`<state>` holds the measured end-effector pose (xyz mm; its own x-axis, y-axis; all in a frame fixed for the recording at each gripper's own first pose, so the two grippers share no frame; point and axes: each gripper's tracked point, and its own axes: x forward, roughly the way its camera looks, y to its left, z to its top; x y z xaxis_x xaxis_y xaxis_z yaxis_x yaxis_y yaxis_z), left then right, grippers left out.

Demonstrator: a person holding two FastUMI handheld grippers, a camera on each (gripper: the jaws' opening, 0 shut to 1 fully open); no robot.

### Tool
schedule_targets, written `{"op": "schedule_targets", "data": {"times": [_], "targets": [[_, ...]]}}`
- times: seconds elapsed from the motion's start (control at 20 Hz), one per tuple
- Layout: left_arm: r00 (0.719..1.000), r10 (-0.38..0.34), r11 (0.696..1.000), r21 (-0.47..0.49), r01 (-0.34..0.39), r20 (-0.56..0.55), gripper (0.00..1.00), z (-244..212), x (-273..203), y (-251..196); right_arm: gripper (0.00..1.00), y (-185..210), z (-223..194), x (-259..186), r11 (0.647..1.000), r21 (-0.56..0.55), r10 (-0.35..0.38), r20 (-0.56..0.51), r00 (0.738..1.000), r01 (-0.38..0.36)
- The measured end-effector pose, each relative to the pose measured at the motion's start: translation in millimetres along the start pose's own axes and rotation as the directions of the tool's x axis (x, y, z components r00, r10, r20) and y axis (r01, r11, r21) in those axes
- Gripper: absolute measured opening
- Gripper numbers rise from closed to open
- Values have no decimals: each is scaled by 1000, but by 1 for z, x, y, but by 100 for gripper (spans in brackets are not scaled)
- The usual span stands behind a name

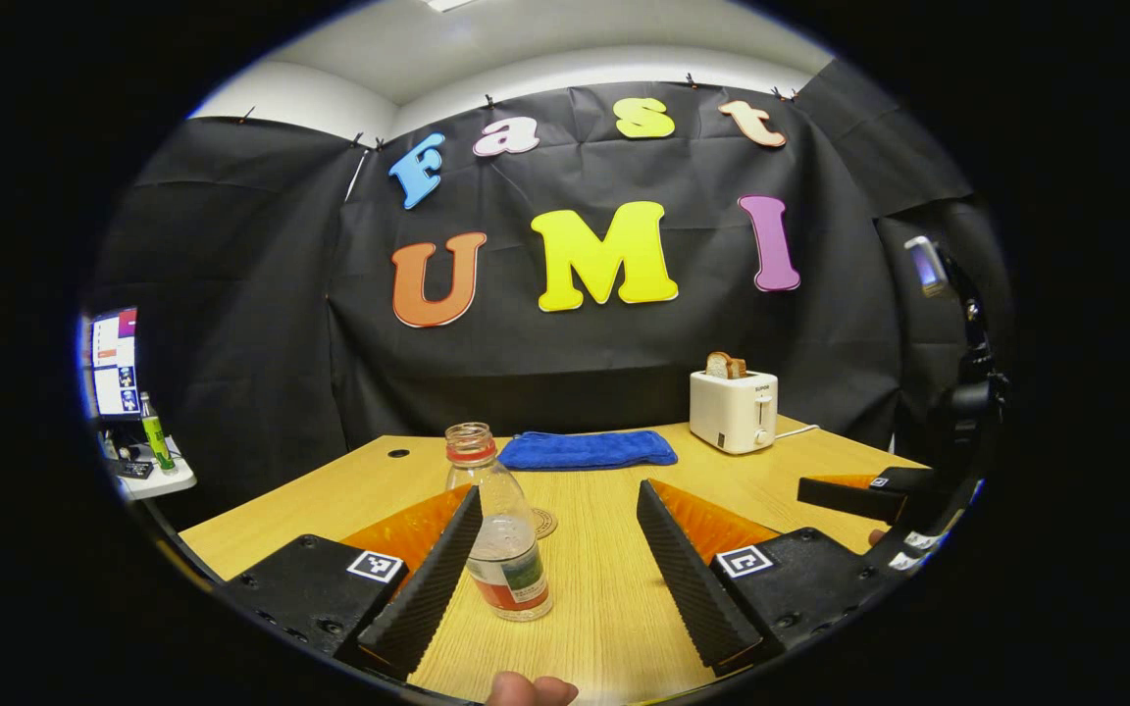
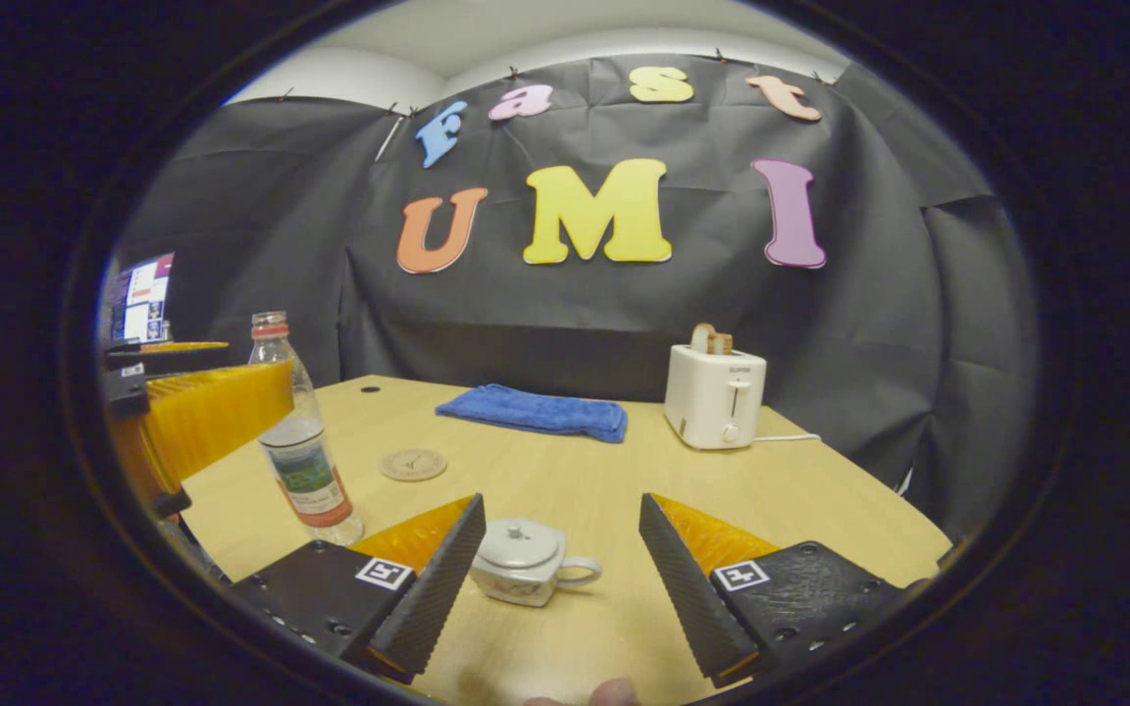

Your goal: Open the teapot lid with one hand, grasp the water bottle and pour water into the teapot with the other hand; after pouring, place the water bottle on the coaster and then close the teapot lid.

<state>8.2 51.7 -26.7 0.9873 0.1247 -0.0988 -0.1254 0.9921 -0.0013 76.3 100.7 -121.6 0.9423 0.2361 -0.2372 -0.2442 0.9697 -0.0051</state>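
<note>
Standing upright on the surface, the bottle is clear, has no cap and carries a label low on its body. In the left gripper view it sits between the spread fingers of your left hand-held gripper, just beside the left finger; I cannot tell if they touch. Behind the bottle lies the coaster, and farther back a towel and a toaster.

The right gripper view shows you the teapot, white, lid on, handle to the right. It stands between the wide open fingers of your right hand-held gripper, close to the left finger. Here the coaster lies apart from the bottle, and your left hand-held gripper is at the left edge.

Both hand-held grippers are low and level over the surface.
</note>
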Motion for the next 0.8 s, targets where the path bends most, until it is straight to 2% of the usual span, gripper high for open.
{"op": "schedule_targets", "data": {"times": [0.35, 0.6, 0.7, 0.8], "targets": [[999, 38, 999, 2, -38, -8, 99, -2, 3, 15, 95, 3, -16, 26, 1000, 26, -1, -52, 999, 3], [999, 42, 999, 8, -42, -11, 99, -4, 5, 18, 61, 15, -16, 33, 1000, -15, 10, -56, 998, -11], [999, 45, 999, 5, -45, -17, 99, -5, 6, 21, 53, 19, -16, 34, 999, -27, 22, -58, 998, -23], [999, 45, 999, -5, -45, -16, 99, -4, 4, 24, 35, 21, -16, 36, 998, -55, 20, -60, 998, -23]]}}
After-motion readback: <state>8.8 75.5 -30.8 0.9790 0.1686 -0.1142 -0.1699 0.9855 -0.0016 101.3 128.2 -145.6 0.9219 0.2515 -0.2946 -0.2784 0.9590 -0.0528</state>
